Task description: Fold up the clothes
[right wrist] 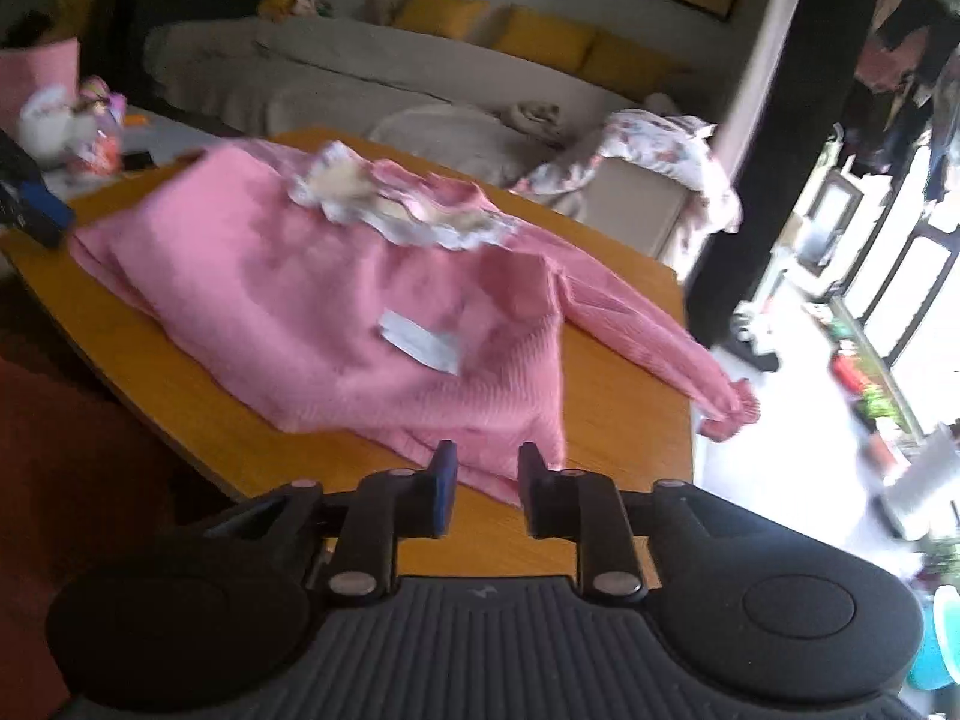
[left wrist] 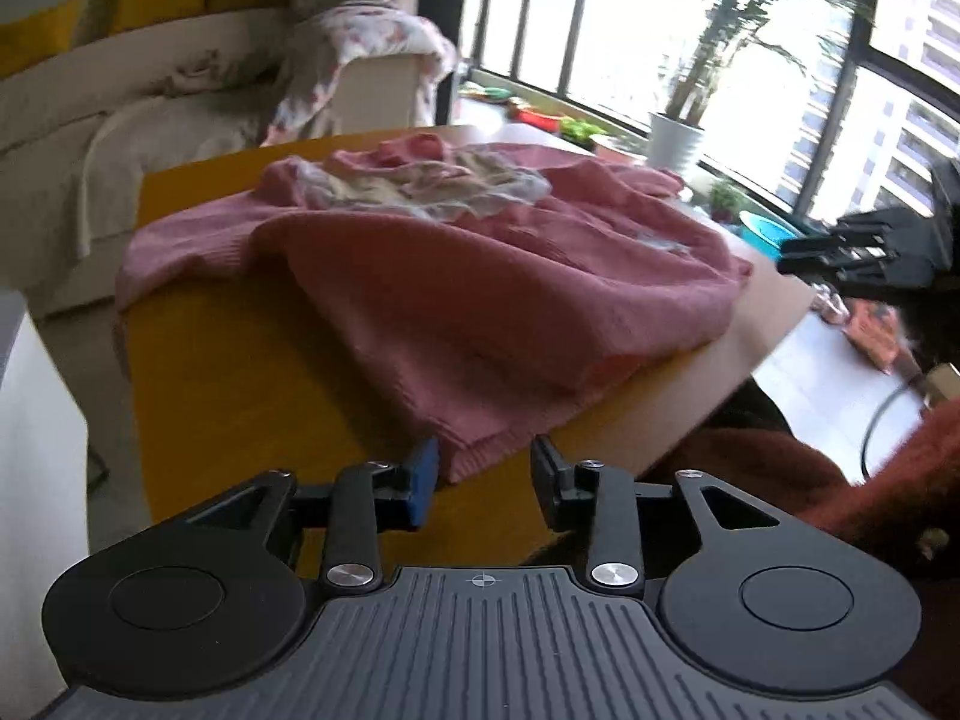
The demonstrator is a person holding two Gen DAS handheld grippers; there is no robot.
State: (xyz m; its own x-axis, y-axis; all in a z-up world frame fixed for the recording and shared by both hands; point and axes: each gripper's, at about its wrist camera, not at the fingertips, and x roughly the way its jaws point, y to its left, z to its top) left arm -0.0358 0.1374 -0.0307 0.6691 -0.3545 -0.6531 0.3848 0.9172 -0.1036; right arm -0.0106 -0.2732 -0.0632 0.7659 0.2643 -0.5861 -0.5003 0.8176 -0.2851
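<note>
A pink knitted sweater (left wrist: 420, 276) lies spread and rumpled across the top of an orange-yellow wooden desk (left wrist: 240, 372), covering most of its far and middle surface. A light, frilled collar piece (left wrist: 420, 186) sits bunched at the neck end of the garment, on the side of the desk nearest the sofa (right wrist: 360, 72). In the right wrist view one sleeve (right wrist: 660, 348) runs out toward the desk's right edge, its cuff hanging at or just over that edge, and a white label (right wrist: 420, 345) shows on the body of the sweater. The left claw (left wrist: 485, 483) is parted to a moderate width with nothing between its fingers; the sweater's ribbed hem corner lies just ahead of it, near the blue pad of the left finger, and contact cannot be confirmed. The right claw (right wrist: 483, 489) is likewise parted and empty, positioned at the near hem of the sweater, the fabric edge showing between and just beyond the fingertips; whether they touch it cannot be told. In the left wrist view the right claw appears at the far right, above the desk's edge and apart from the garment. A dark red sleeve (left wrist: 888, 480) of the person shows at the right. A beige sofa with yellow cushions (right wrist: 540, 36) stands behind the desk, and a floral cloth (left wrist: 372, 48) drapes over its arm.
</note>
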